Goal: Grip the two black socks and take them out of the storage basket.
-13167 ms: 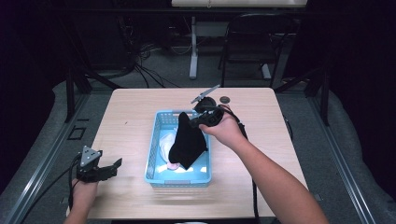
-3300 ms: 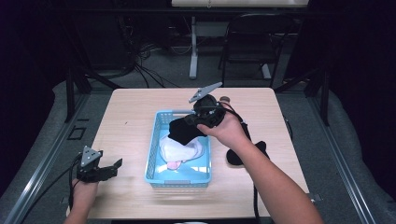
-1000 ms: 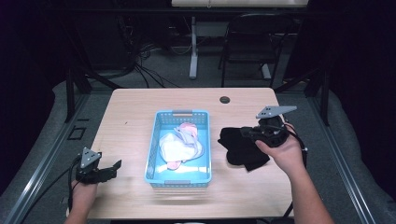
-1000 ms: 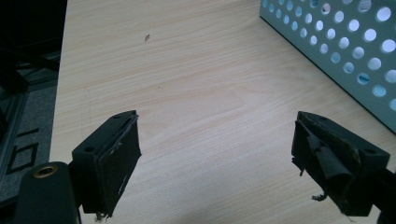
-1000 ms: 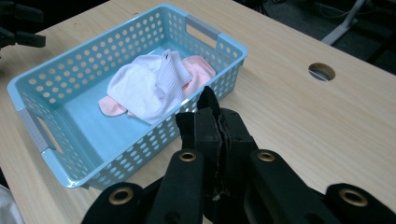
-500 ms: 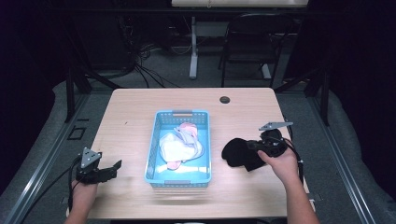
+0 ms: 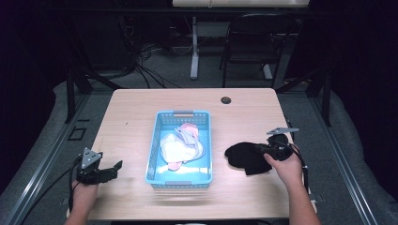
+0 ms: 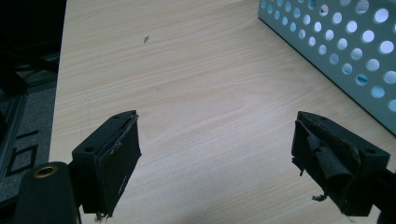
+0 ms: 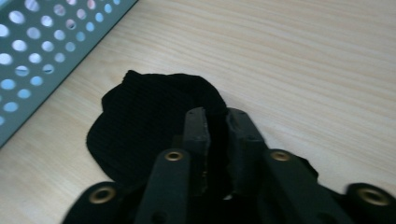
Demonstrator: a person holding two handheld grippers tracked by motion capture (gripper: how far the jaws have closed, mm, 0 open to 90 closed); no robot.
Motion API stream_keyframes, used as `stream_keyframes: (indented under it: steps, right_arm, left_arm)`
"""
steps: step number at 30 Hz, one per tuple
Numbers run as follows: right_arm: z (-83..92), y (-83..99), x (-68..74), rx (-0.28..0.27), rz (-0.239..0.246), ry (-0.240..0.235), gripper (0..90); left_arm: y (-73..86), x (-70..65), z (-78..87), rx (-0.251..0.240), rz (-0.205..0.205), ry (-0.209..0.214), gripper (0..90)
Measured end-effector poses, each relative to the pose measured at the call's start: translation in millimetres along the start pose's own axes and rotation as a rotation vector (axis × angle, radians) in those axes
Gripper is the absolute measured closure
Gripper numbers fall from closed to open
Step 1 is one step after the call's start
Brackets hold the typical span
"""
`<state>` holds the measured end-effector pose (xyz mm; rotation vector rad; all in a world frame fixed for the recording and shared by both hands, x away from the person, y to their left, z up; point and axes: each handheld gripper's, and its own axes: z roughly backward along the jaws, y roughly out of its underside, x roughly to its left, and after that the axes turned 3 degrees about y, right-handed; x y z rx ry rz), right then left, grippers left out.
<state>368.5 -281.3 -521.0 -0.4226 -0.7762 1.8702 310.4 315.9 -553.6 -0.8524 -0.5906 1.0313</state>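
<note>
Cloth is what your right gripper (image 7: pixel 263 149) is pinching: in the right gripper view the jaws are standing nearly together with a fold of the black cloth (image 9: pixel 154 121) caught between them. The rest of it is lying bunched on the table (image 7: pixel 136 112), spreading away from the jaws toward 9 o'clock in the high view, with no clear long axis. Your right hand (image 7: pixel 287 165) is sitting at 4 o'clock of the pile, so any pull or release is working along that line.

Farther left, your left gripper (image 7: pixel 112 167) is resting at the table's near left corner, at about 8 o'clock of the blue basket (image 7: pixel 155 140), with its jaws standing wide apart and gripping nothing, bare wood showing between them. It is well apart from the cloth, so your right hand is the nearer one by far.

Beyond, the basket is sitting between the two grippers, holding white and pink laundry (image 7: pixel 180 143); the cloth is lying just beside its right wall, at 3 o'clock, probably not touching it.
</note>
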Motion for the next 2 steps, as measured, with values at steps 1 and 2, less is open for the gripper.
stream_keyframes:
  steps: [1,2]
  right_arm:
    - [-0.3,0.5,0.5,-0.005,0.004,0.013,72.6]
    - [-0.6,1.5,1.5,-0.023,0.011,0.036,69.1]
  left_arm:
    - [-0.1,0.3,0.2,0.001,-0.002,0.000,15.4]
    - [-0.2,0.3,0.2,0.001,-0.002,0.000,15.4]
